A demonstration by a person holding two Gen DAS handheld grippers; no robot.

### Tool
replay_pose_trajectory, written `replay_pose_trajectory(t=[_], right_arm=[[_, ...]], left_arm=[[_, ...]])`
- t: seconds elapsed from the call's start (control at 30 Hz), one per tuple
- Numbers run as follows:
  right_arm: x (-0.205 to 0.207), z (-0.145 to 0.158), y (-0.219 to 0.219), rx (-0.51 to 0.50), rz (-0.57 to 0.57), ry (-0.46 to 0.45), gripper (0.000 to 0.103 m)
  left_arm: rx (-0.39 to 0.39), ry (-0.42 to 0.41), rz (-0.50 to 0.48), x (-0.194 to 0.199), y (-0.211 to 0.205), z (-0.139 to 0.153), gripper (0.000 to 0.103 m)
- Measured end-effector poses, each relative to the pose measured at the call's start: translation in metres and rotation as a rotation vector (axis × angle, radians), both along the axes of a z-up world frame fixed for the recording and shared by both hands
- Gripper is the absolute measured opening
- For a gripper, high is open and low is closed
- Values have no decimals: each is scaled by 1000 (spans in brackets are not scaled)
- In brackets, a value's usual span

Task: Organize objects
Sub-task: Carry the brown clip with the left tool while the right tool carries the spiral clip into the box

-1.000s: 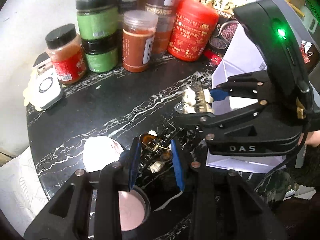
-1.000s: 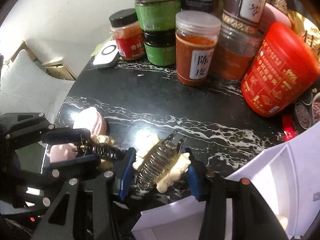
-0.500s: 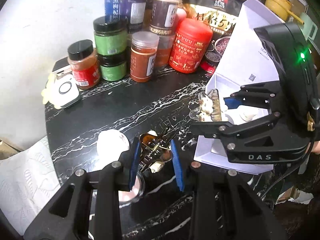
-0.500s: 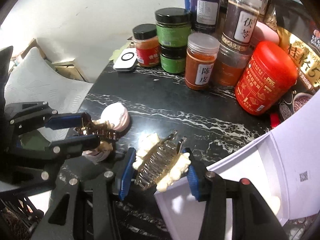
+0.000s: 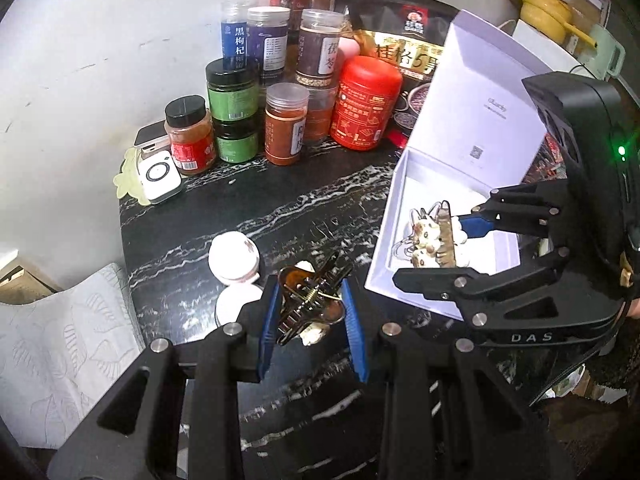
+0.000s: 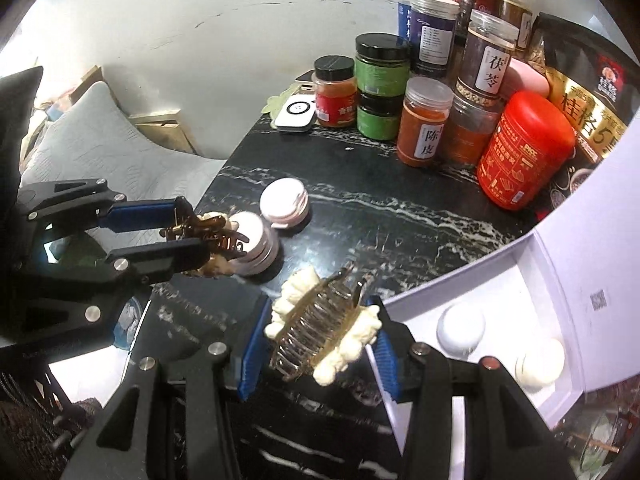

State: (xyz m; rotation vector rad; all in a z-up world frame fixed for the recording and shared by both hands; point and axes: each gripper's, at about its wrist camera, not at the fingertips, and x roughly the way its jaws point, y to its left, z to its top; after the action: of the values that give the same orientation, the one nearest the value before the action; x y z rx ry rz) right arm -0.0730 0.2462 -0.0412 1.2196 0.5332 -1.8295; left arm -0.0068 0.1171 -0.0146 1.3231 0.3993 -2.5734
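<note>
My left gripper [image 5: 310, 300] is shut on a brown hair claw clip [image 5: 308, 308], held above the black marble table [image 5: 320, 204]. The right wrist view shows the left gripper [image 6: 198, 229] and its brown clip [image 6: 218, 227] at the left, over a pink compact. My right gripper [image 6: 320, 336] is shut on a clear claw clip with cream flowers [image 6: 320, 328]. In the left wrist view the right gripper [image 5: 430, 250] holds the flower clip [image 5: 432, 236] over the inside of an open white box [image 5: 432, 184]. The box [image 6: 532, 280] holds two white round items.
Spice jars [image 5: 286, 124] and a red canister [image 5: 366, 104] crowd the back of the table, with a white square device [image 5: 160, 176] at the back left. Two pink round compacts [image 6: 284, 200] [image 6: 258, 248] lie mid-table. A patterned cushion [image 5: 60, 340] sits past the left edge.
Both grippers have risen and drawn back from the table, each with its clip. The right gripper's flower clip has gone from over the table to over the open box.
</note>
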Motion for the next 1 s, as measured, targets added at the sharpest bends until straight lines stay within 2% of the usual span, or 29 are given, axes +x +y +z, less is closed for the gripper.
replay_pose_trajectory(t=[0.47, 0.73, 1.0], right_arm=[[43, -6, 39, 14, -2, -34, 48], [42, -17, 71, 26, -50, -72, 48], [21, -20, 107, 32, -116, -87, 48]], left_arm=[[11, -21, -65, 29, 52, 1, 29], [23, -42, -109, 21, 80, -7, 29], [35, -55, -172, -8, 105, -13, 29]])
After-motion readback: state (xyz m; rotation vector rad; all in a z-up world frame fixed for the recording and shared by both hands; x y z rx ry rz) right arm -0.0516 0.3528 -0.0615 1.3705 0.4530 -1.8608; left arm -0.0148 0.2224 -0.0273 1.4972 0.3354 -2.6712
